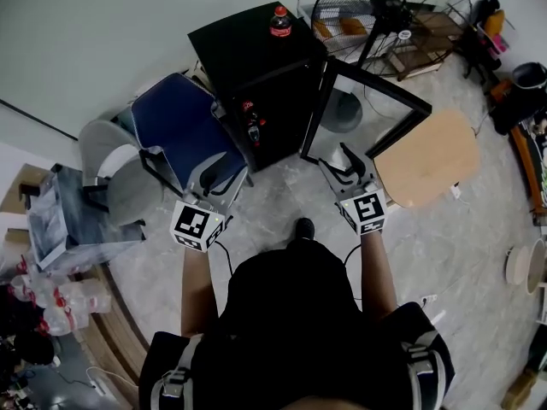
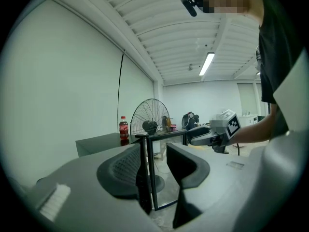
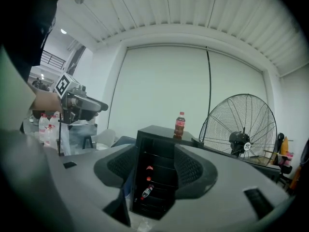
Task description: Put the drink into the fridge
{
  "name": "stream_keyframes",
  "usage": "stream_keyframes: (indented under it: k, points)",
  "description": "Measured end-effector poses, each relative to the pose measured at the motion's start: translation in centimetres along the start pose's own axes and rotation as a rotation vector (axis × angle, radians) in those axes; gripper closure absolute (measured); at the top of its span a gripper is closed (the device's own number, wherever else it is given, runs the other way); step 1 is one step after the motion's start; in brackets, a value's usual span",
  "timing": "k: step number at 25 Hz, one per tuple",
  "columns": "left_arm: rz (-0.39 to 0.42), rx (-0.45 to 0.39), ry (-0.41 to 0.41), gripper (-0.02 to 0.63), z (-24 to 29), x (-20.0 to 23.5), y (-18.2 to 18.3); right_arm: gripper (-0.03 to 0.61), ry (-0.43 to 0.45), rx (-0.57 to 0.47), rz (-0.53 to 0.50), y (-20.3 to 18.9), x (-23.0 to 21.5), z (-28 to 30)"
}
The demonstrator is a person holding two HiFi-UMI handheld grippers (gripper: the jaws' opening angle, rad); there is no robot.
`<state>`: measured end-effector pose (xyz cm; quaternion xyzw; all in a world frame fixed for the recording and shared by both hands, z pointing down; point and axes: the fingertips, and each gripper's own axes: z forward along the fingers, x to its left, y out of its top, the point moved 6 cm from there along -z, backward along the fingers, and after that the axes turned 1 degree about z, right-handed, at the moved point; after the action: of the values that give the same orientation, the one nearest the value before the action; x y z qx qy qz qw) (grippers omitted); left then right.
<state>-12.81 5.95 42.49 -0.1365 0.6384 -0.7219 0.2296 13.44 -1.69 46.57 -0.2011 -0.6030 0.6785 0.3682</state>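
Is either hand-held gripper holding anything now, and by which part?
Nothing is held. Both the left hand-held gripper and the right hand-held gripper are open and empty; the drink bottle stands on the fridge.

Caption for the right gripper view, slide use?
Open right tongs aimed at the open black mini fridge, a red-capped cola bottle standing on its top.

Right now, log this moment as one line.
fridge door: open | drink: on top of fridge | left gripper: open, empty | right gripper: open, empty
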Motion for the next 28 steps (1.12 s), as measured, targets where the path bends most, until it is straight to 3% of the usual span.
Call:
stream_keyframes:
  k: [20, 28]
  points:
    - [-0.028, 0.025, 0.158, 0.448, 8.8, -2.3, 1.7, 0.334, 0.201, -0.041, -0.061, -0.2, -11.2, 4.8]
    - [-0.034, 0.056, 0.173, 0.448, 10.4, -2.4, 1.6, 0.336, 0.247, -0.049, -0.063, -0.3, -12.5, 6.5]
